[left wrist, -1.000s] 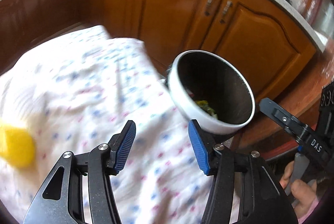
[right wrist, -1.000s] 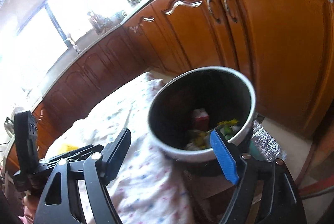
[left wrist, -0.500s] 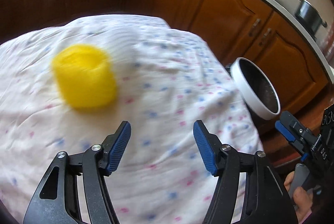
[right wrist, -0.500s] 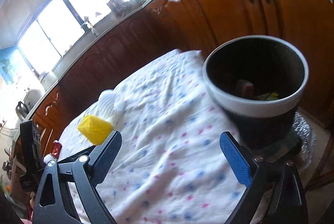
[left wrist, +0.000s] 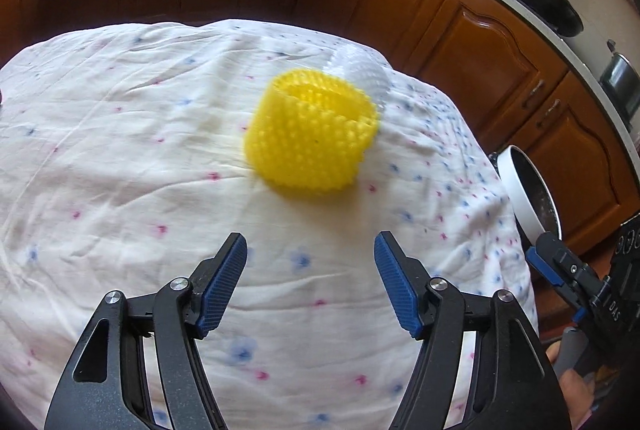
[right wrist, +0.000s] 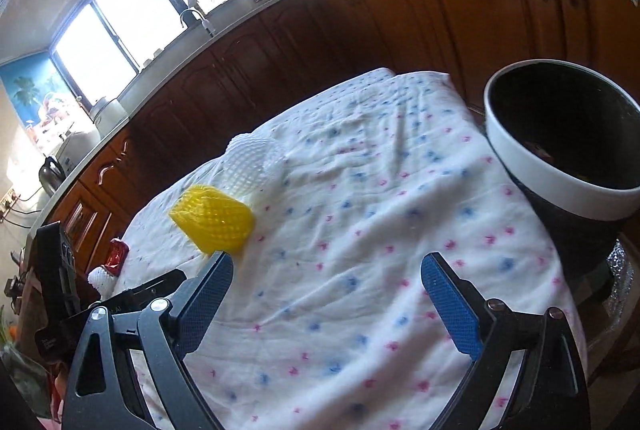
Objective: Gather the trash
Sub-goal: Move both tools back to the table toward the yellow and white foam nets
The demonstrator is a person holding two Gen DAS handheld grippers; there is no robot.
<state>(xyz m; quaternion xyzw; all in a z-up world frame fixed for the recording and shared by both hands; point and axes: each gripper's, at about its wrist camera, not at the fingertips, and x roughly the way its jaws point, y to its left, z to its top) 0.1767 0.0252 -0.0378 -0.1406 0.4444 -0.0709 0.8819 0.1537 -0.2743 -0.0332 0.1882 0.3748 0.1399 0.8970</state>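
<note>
Flowered tablecloth now fills view, yellow foam net ahead of empty, opening left tongs.

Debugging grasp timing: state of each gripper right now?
Left gripper: open and opening wider, nothing between the jaws; yellow foam net lies ahead, untouched.
Right gripper: open wide, empty, over the tablecloth.

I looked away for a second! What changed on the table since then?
Both tongs swung away from the trash bin toward the yellow foam net, now ahead of the left tongs, whose jaws are opening with nothing between them. Nothing was grabbed. The nets, bin and cloth stayed put.
</note>
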